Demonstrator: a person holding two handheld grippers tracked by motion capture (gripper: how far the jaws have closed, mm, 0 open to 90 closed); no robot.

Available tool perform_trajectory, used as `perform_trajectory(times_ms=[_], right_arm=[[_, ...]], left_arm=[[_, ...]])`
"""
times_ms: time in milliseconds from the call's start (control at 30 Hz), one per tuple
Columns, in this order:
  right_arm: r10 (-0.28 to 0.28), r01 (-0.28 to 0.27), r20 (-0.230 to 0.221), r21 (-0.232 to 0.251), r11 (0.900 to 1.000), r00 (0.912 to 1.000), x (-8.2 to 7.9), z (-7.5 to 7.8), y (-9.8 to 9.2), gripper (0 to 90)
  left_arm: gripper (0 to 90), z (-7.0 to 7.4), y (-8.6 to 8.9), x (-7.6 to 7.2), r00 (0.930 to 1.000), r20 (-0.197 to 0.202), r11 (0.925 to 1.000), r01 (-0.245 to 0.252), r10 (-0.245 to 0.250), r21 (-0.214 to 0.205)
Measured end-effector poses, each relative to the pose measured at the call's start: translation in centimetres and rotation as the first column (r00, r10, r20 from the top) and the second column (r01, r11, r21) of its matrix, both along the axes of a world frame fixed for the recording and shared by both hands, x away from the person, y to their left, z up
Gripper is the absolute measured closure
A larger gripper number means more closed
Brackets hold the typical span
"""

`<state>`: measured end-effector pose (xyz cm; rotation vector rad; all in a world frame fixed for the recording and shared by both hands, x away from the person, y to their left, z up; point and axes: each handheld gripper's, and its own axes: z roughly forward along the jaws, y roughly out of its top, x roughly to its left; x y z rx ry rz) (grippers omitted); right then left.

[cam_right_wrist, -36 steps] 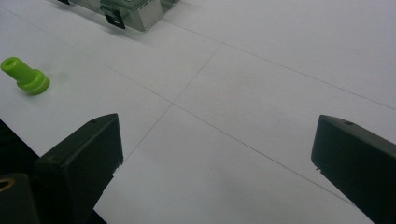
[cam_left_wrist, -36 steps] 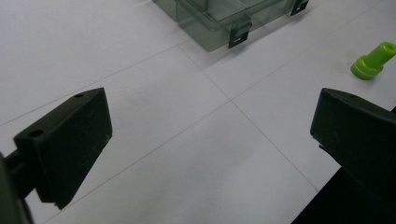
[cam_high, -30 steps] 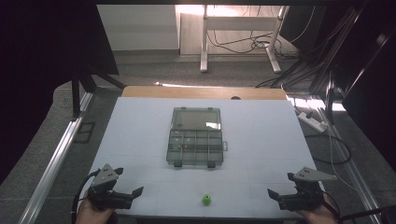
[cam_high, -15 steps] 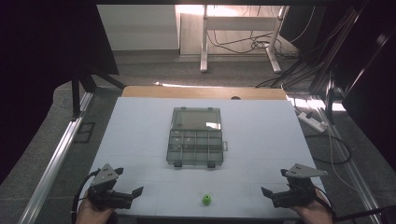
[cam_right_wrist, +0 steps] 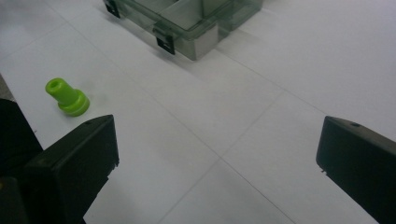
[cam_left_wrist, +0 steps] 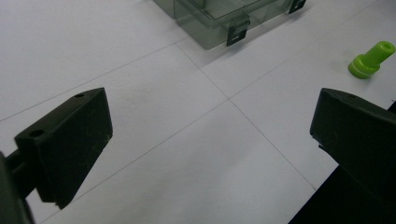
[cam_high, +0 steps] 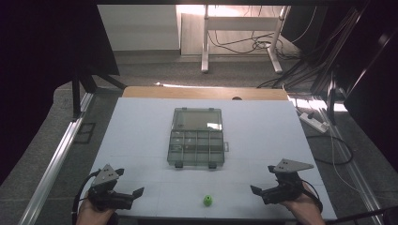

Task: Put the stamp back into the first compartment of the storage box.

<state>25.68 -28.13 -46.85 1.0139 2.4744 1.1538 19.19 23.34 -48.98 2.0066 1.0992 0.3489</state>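
Observation:
A small green plug-shaped part [cam_high: 208,201] lies on the white table near its front edge, between my two grippers. It lies on its side in the left gripper view [cam_left_wrist: 371,58] and in the right gripper view [cam_right_wrist: 67,97]. A clear grey compartment box [cam_high: 196,138] sits at the table's middle, its two latches facing me. My left gripper [cam_high: 130,182] rests open at the front left, with nothing between its jaws [cam_left_wrist: 210,112]. My right gripper [cam_high: 262,179] stands open at the front right, also holding nothing [cam_right_wrist: 217,140].
The white table [cam_high: 263,126] has thin grid lines and a wooden strip along its far edge. The box corner shows ahead in the left gripper view [cam_left_wrist: 224,18] and the right gripper view [cam_right_wrist: 187,28]. Cables and a power strip [cam_high: 315,122] lie on the floor at the right.
My right gripper has shifted left and a little forward, toward the green part. The left gripper, the part and the box have stayed put.

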Motion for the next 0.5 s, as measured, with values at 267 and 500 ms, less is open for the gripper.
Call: perform_trajectory(times_ms=[267,500], right_arm=[[0.017,-0.017,-0.016,0.0,0.9999,0.9997,0.3,-0.1,1.2,0.0],[0.064,-0.065,-0.028,-0.025,0.9976,0.9976,0.3,-0.2,2.9,0.0]], left_arm=[[0.0,0.0,0.1,0.0,1.0,-0.001,1.0,0.001,-0.001,-0.004],[0.0,0.0,0.1,0.0,1.0,-0.004,1.0,0.001,-0.001,-0.005]])
